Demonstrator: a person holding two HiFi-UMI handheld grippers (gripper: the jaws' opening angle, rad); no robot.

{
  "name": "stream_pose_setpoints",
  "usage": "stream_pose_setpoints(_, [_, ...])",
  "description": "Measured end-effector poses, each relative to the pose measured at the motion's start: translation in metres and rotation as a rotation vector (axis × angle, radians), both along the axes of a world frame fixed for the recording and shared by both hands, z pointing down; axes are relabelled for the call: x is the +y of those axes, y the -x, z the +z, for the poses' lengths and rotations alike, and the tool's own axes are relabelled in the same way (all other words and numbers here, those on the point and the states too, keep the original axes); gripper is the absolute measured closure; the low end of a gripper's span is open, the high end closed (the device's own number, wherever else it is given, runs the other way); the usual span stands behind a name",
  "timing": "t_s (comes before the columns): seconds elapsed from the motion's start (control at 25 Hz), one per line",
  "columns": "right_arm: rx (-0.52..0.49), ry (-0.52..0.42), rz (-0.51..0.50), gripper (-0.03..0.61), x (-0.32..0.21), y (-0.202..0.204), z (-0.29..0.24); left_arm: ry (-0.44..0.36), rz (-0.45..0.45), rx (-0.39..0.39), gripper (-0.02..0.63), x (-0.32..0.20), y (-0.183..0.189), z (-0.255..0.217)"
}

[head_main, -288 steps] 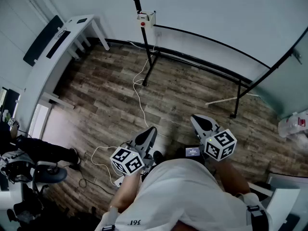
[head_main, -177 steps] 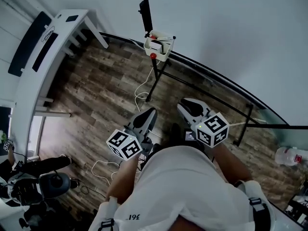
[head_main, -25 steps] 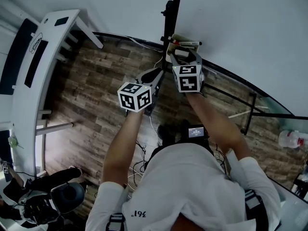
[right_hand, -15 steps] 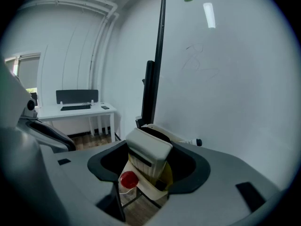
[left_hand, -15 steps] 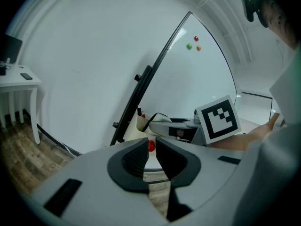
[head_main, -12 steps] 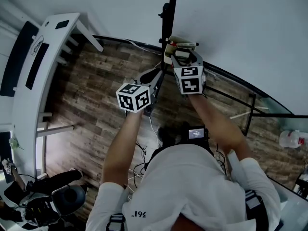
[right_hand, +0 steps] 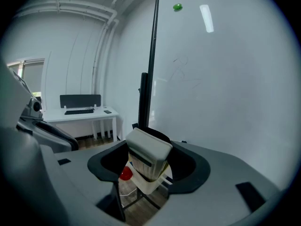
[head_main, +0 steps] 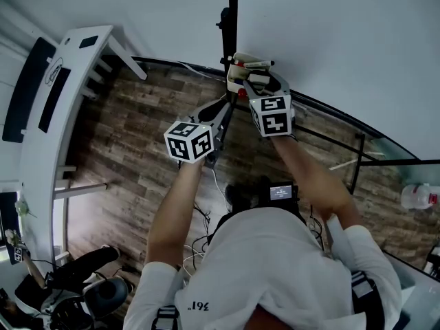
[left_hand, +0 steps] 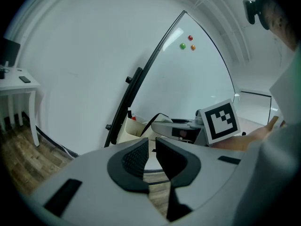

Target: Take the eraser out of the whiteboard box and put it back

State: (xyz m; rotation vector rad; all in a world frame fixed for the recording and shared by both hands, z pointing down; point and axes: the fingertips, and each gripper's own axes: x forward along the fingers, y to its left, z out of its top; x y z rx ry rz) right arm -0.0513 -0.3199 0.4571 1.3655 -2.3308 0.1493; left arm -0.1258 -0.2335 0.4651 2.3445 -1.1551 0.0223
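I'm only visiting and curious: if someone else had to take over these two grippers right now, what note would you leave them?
Right gripper: shut on the eraser, right at the whiteboard box; I cannot tell if the eraser has cleared the box.
Left gripper: jaws together, empty, held beside the box.
Done: eraser gripped.
Left: lift it clear if needed, set it back in the box, release.
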Motion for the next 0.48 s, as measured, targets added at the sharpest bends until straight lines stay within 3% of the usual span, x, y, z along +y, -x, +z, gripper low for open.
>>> stream_pose_setpoints(0.48, [-0.043,-0.043,-0.035,0.301,0.013,-0.004,-0.028,-0.028,-0.021,0.009,0.577,0.01,-0.007,-0.021])
